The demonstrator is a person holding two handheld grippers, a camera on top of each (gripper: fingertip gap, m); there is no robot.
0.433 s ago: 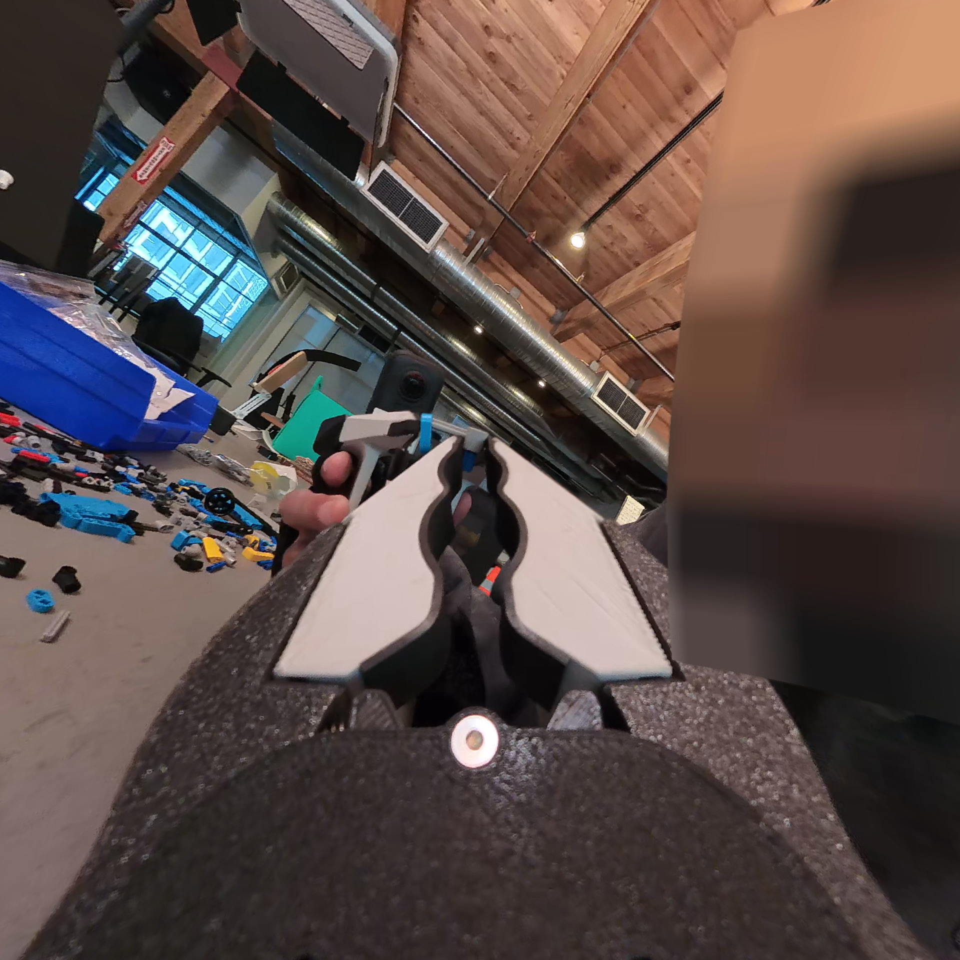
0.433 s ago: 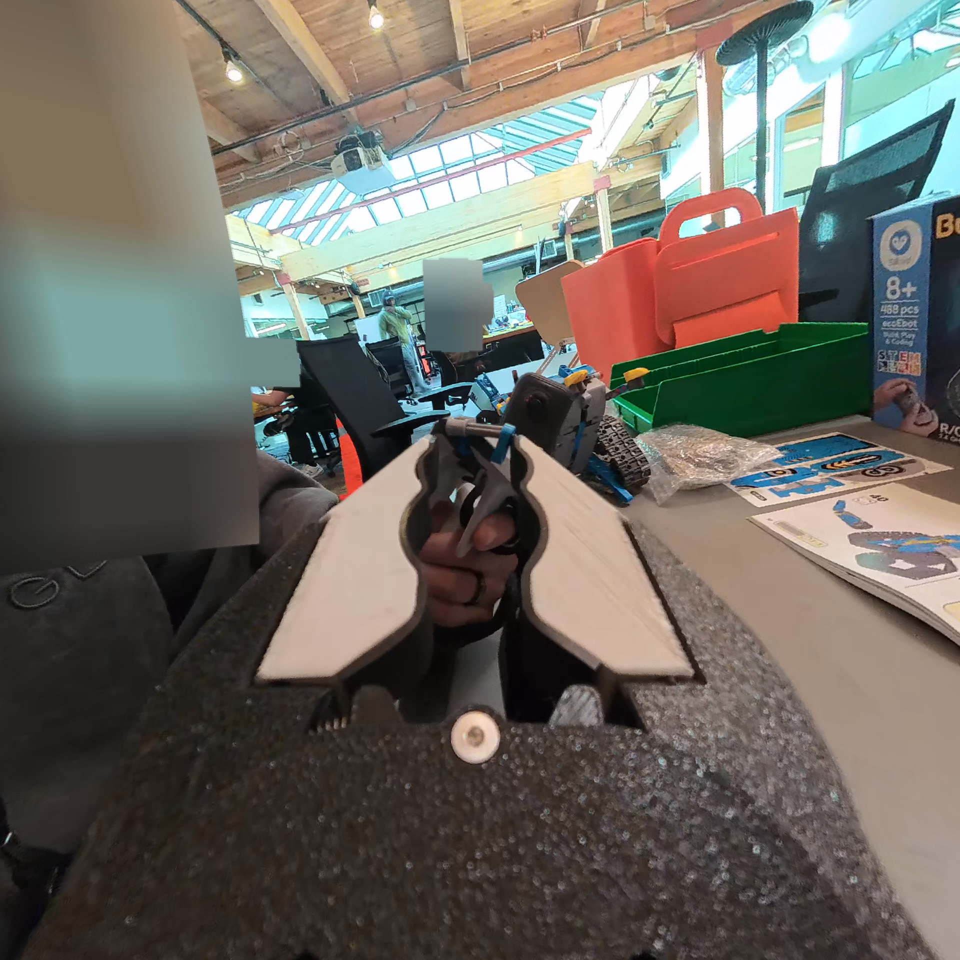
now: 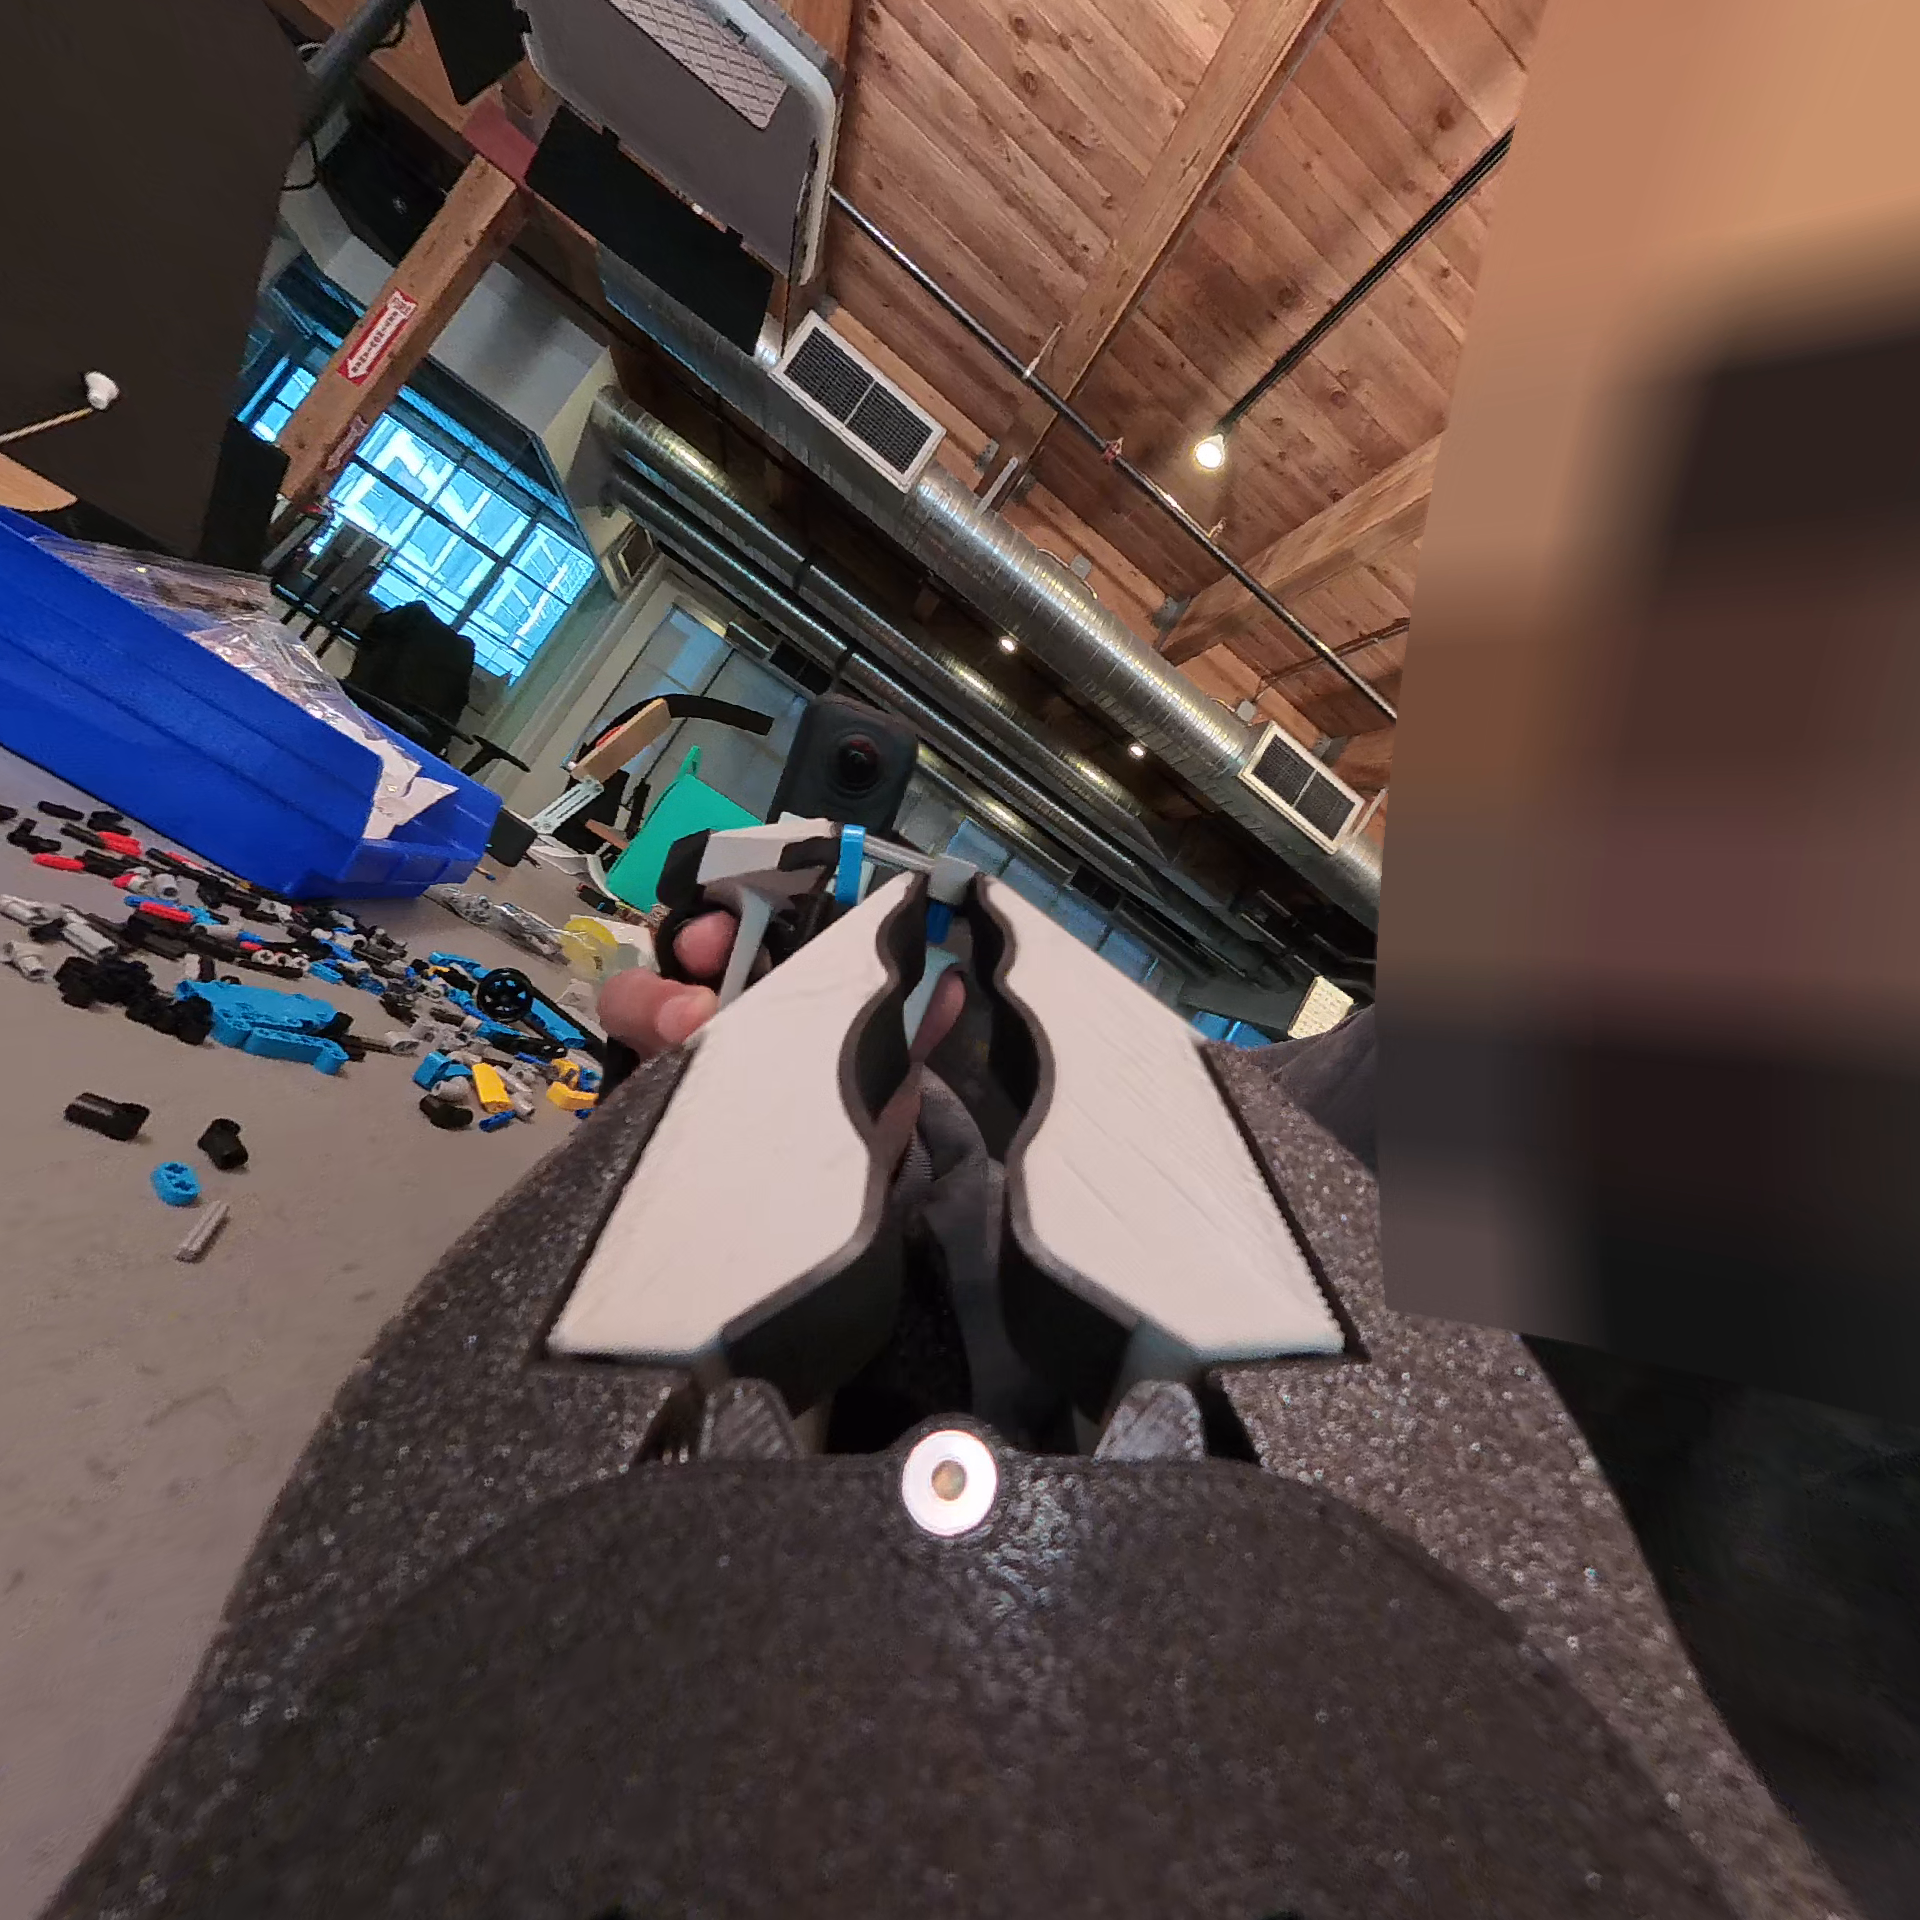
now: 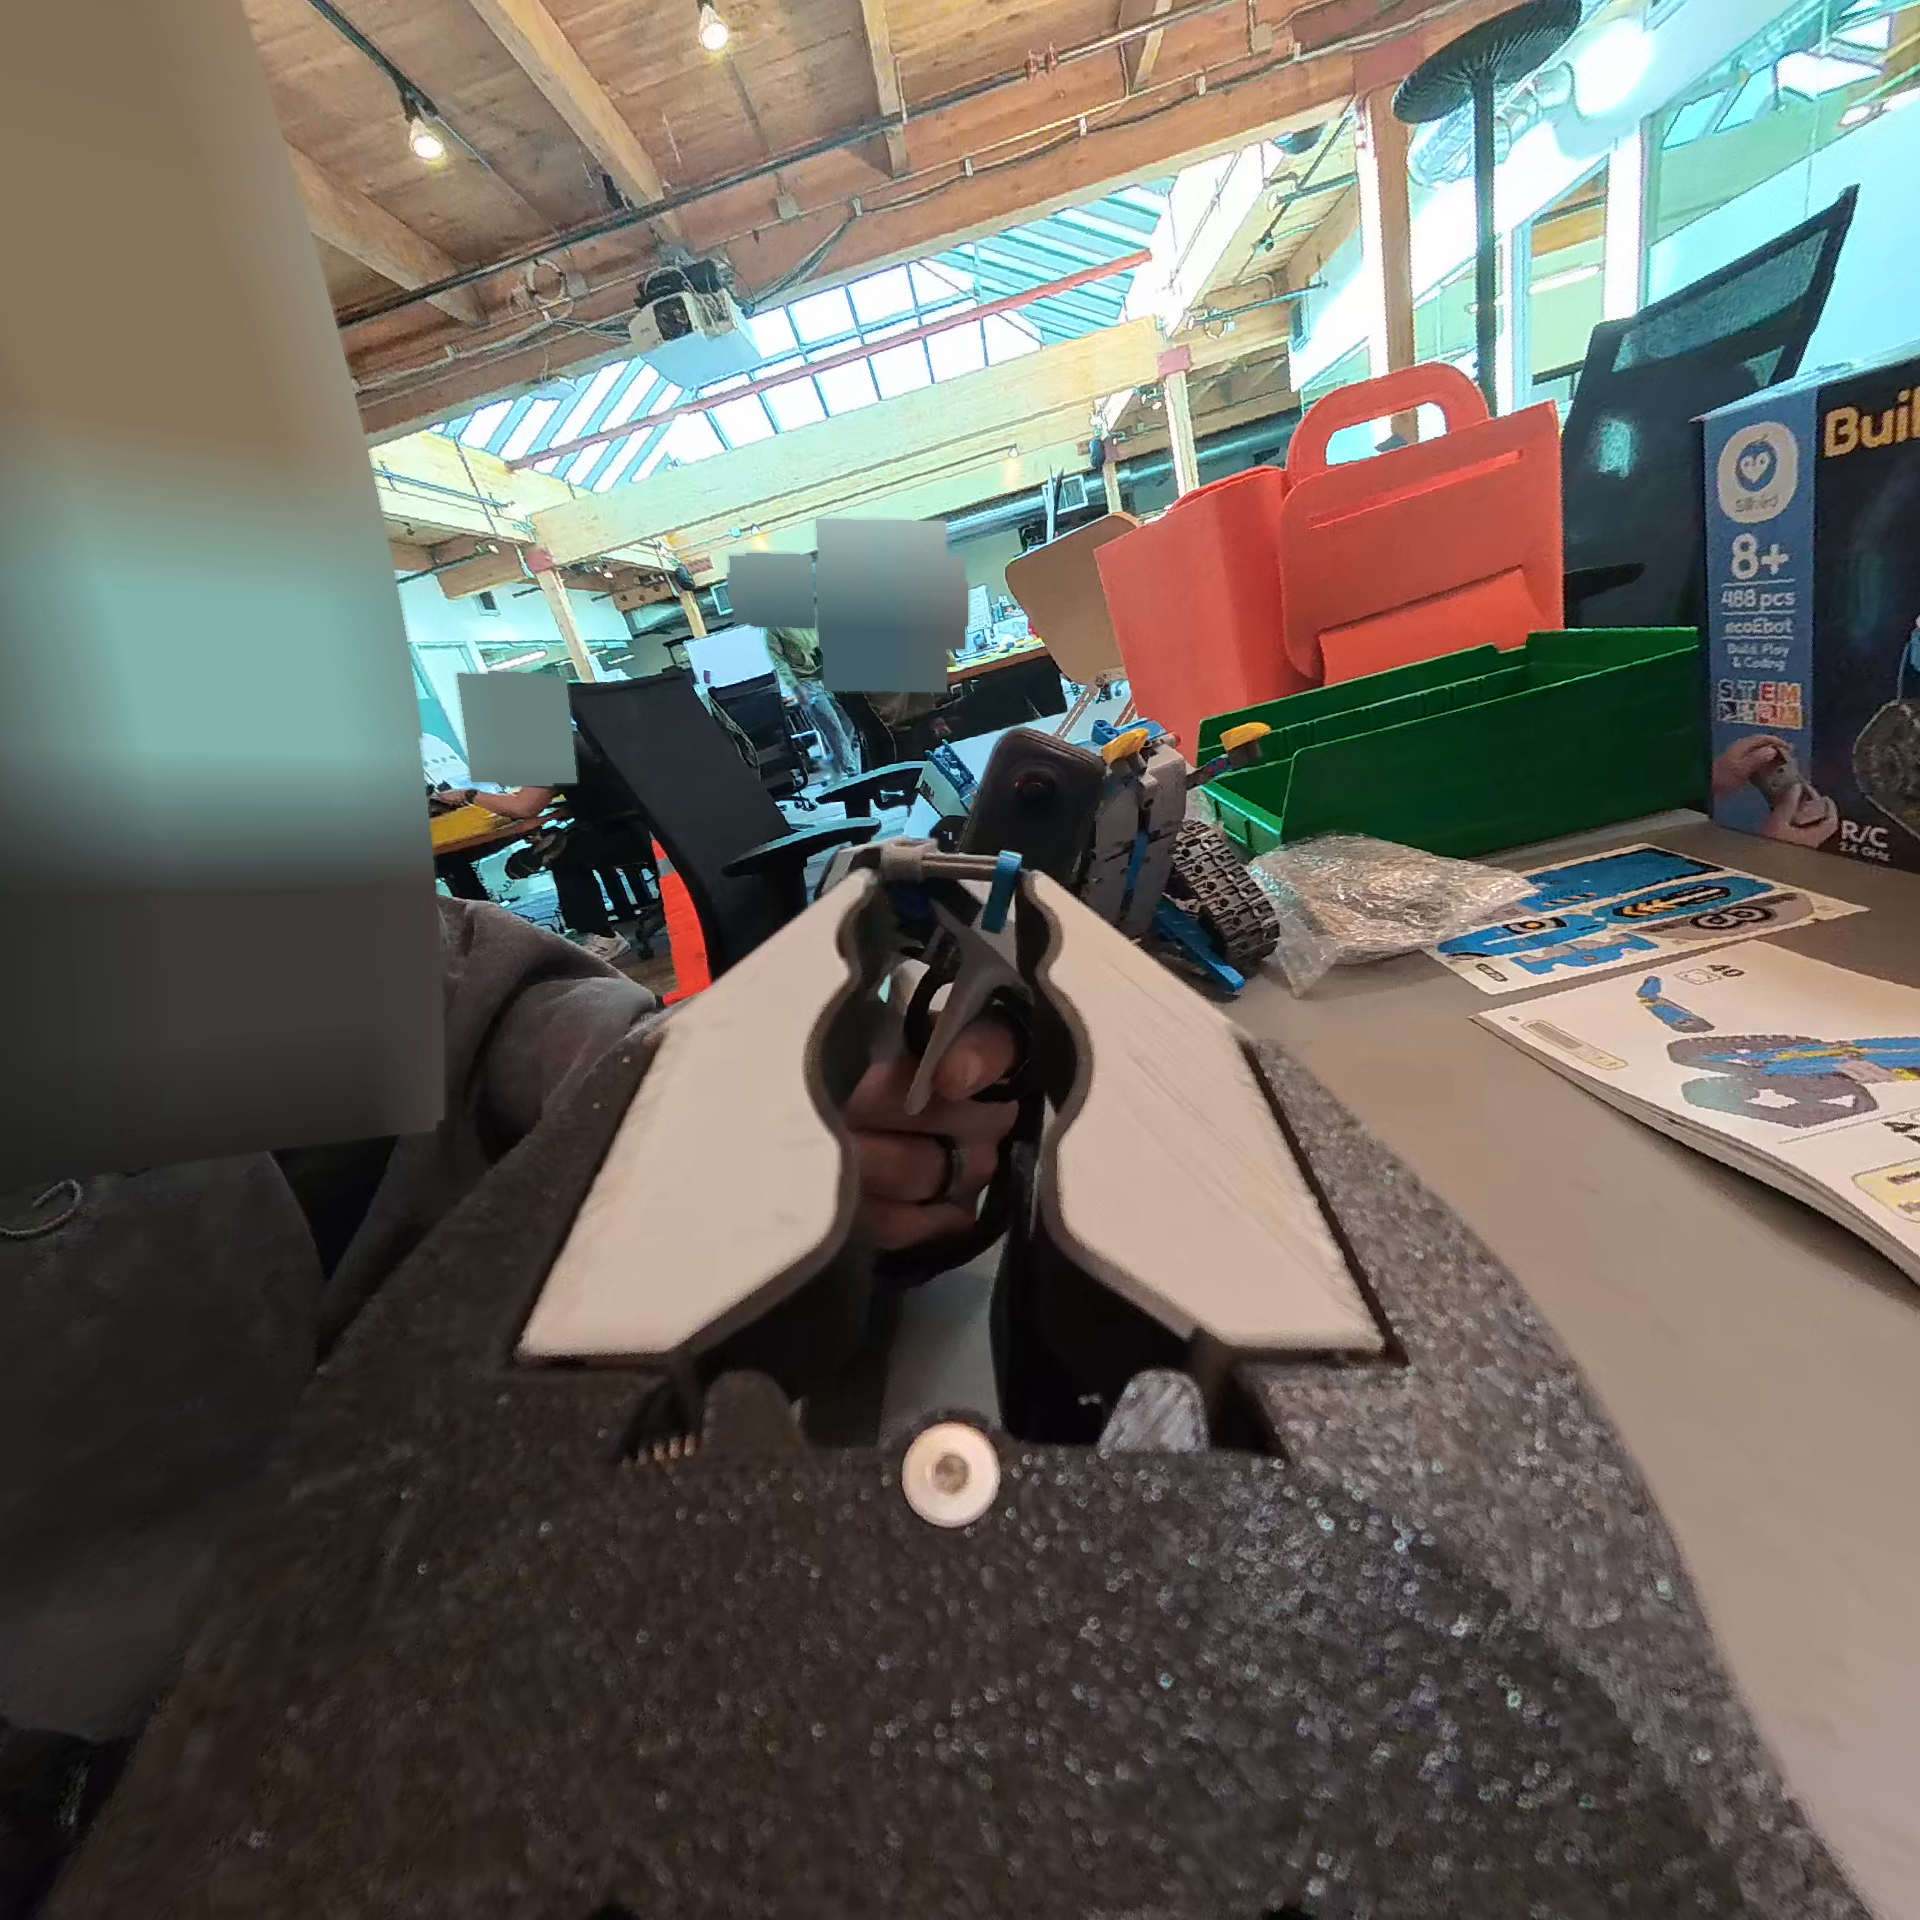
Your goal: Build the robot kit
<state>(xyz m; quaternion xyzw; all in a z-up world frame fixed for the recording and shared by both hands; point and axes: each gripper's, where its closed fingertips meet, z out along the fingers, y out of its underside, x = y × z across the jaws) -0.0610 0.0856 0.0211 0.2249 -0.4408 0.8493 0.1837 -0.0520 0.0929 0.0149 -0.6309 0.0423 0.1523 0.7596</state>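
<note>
Bricks (image 3: 260, 997) left — booklet (image 4: 1714, 1081) right

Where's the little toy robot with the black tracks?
In the right wrist view, the tracked toy robot stands on the grey table, just past the right claw, between the green bin and the other claw's camera.

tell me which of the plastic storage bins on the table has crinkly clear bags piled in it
The blue plastic bin in the left wrist view: crinkly clear bags are heaped on top of it. The green plastic bin in the right wrist view shows none inside; its clear bag lies on the table beside it.
</note>
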